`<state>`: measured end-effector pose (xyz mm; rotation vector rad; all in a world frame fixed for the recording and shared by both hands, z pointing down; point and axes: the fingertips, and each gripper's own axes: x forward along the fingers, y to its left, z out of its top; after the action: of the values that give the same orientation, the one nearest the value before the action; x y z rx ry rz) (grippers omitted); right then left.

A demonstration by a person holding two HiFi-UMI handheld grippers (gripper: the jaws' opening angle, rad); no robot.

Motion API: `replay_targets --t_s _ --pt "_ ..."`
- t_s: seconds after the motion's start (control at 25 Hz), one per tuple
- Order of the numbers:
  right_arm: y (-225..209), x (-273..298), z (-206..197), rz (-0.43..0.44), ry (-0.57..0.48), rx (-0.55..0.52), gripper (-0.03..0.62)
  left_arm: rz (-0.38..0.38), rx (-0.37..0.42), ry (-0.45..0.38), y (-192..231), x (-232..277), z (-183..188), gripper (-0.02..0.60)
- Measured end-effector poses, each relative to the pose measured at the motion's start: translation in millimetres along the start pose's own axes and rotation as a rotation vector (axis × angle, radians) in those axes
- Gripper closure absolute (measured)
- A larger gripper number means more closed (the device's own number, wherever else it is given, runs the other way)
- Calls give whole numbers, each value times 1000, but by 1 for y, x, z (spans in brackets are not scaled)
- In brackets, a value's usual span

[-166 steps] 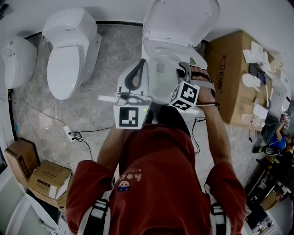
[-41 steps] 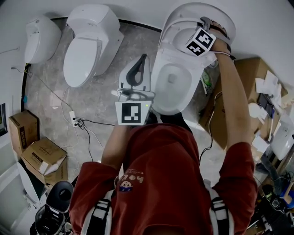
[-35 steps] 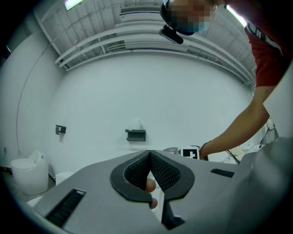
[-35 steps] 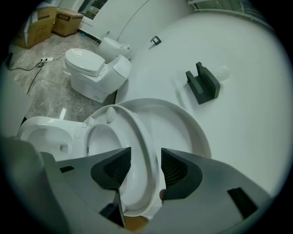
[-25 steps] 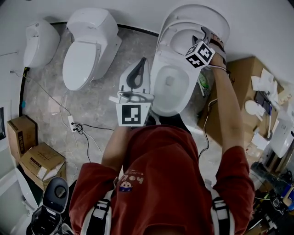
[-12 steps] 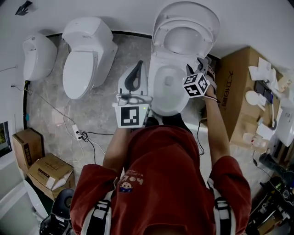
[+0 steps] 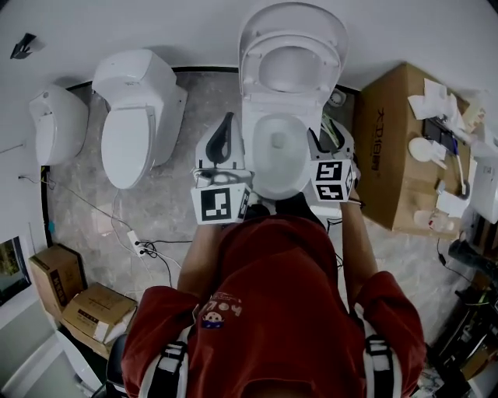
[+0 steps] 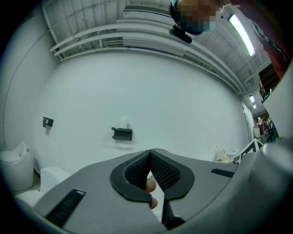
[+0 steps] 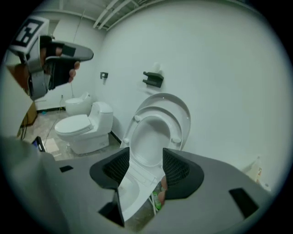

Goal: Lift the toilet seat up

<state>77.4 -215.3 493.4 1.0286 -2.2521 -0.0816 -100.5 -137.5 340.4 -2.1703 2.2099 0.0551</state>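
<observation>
Seat [image 7: 290,68]: we are seeing it standing upright, leaning back on the raised lid [image 7: 292,19] against the wall, clear of both grippers; the right gripper view is showing the same ring [image 9: 158,130] tipped up.

Bowl [image 7: 274,159]: lying open below the seat.

Right gripper [image 7: 324,138]: we are holding it just beside the bowl's right rim. Its jaws are standing spread [image 9: 145,167] with nothing pinched, only the toilet showing through the gap beyond.

Left gripper [image 7: 227,118]: we are holding it just beside the bowl's left rim. Its jaws are pressed together at the tips [image 8: 149,154], pinching nothing.

Second toilet [image 7: 134,116]: standing to the left, lid down.

Urinal [image 7: 53,124]: sitting further left, at the wall.

Large carton [image 7: 389,148]: standing right of the toilet.

Small cartons [image 7: 78,299] and cables [image 7: 140,245]: lying on the floor at lower left.
</observation>
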Motion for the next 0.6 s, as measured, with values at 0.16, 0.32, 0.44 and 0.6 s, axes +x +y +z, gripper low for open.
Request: replay_targets --t_s 0.16,0.32,0.44,0.6 --pt "-13 -29 25 -23 -107 141 376 -19 -3 -3 -7 4 6 574" --pt "-28 -57 53 -24 -223 249 382 -23 -4 -6 -10 5 18 574" --pt "-35 -75 74 -30 -300 282 396 -16 -10 -4 -9 5 24 574" --pt "-43 -96 97 -42 -382 295 410 -14 -15 9 -12 6 32 574"
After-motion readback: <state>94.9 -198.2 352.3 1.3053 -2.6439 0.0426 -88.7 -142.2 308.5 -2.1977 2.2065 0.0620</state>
